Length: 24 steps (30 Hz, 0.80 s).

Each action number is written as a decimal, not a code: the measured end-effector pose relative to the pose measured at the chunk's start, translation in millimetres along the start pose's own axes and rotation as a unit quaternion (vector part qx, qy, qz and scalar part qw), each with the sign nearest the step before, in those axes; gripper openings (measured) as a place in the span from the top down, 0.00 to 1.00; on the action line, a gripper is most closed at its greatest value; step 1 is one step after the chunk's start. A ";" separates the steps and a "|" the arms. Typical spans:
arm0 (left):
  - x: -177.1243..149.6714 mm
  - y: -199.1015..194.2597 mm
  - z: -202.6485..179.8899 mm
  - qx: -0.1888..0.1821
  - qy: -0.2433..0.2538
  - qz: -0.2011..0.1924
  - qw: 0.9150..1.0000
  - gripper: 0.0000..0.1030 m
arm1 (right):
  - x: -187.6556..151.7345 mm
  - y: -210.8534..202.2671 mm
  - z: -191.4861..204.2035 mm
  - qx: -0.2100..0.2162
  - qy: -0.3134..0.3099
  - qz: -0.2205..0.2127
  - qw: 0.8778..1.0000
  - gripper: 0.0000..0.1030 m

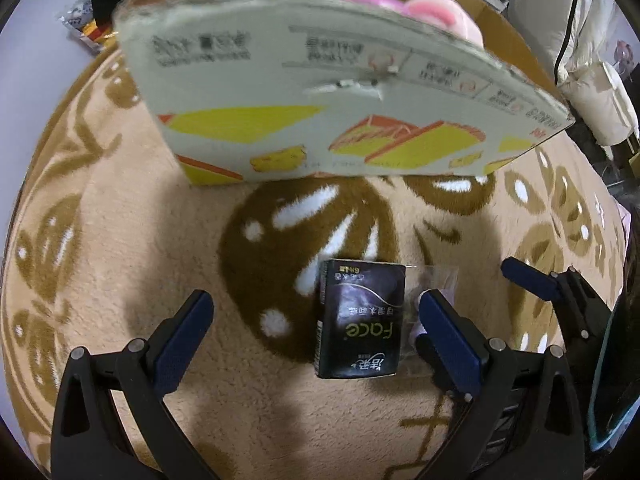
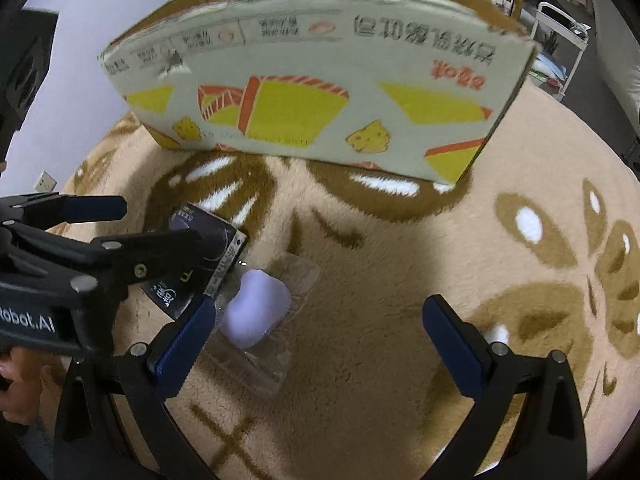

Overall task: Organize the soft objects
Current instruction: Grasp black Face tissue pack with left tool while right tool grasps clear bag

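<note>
A dark tissue pack [image 1: 362,322] printed "Face" lies on the beige rug between the open fingers of my left gripper [image 1: 316,336], nearer the right finger. Beside it lies a lilac soft object in a clear wrapper [image 2: 256,308]. My right gripper [image 2: 324,340] is open, its left finger next to that wrapper. The left gripper [image 2: 116,220] shows in the right wrist view, over the tissue pack [image 2: 208,240]. A cardboard box [image 1: 320,92] stands on the rug ahead, with a pink plush [image 1: 432,8] inside.
The rug [image 2: 400,280] is beige with brown leaf patterns. Snack packets [image 1: 86,24] lie on the floor at far left. A white garment [image 1: 588,60] hangs at far right. A white rack [image 2: 560,28] stands behind the box.
</note>
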State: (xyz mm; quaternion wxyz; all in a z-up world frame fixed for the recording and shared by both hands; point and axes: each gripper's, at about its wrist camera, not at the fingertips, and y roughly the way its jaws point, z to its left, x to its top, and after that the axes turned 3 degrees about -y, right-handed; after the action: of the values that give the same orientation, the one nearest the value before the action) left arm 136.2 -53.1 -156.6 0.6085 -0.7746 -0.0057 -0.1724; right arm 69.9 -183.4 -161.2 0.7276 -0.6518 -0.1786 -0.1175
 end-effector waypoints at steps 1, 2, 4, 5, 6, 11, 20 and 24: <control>-0.1 3.1 -0.7 0.000 0.001 0.005 1.000 0.01 | -0.4 2.7 1.4 0.000 -0.003 0.004 1.000 0.00; -0.2 5.8 -2.0 0.002 0.003 0.008 1.000 0.01 | -0.1 4.3 2.4 -0.003 -0.006 0.006 1.000 0.00; -0.6 10.3 -5.2 0.008 0.010 0.015 1.000 0.01 | -1.9 6.5 5.3 -0.008 -0.010 0.008 1.000 0.00; -1.0 12.5 -7.2 0.011 0.013 0.018 1.000 0.01 | -2.3 7.2 5.5 -0.008 -0.010 0.007 1.000 0.00; -1.1 15.0 -9.0 0.016 0.015 0.021 1.000 0.01 | -2.6 7.4 5.6 -0.008 -0.009 0.006 1.000 0.00; -1.6 23.1 -16.4 0.036 0.022 0.023 0.999 0.02 | -2.9 8.0 6.6 -0.010 -0.011 0.003 1.000 0.00; -4.6 18.7 -11.9 0.043 -0.004 0.013 0.999 0.27 | 5.3 18.9 34.1 -0.015 -0.037 0.006 0.999 0.00; -3.9 14.9 -1.5 0.045 -0.017 0.010 0.999 0.46 | 7.6 17.4 45.5 -0.007 -0.044 -0.004 0.999 0.00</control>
State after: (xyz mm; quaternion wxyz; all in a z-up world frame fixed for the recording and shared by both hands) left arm 135.4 -57.5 -171.4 0.6444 -0.7491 -0.0158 -0.1528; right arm 79.0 -135.7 -169.8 0.7140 -0.6606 -0.2125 -0.0927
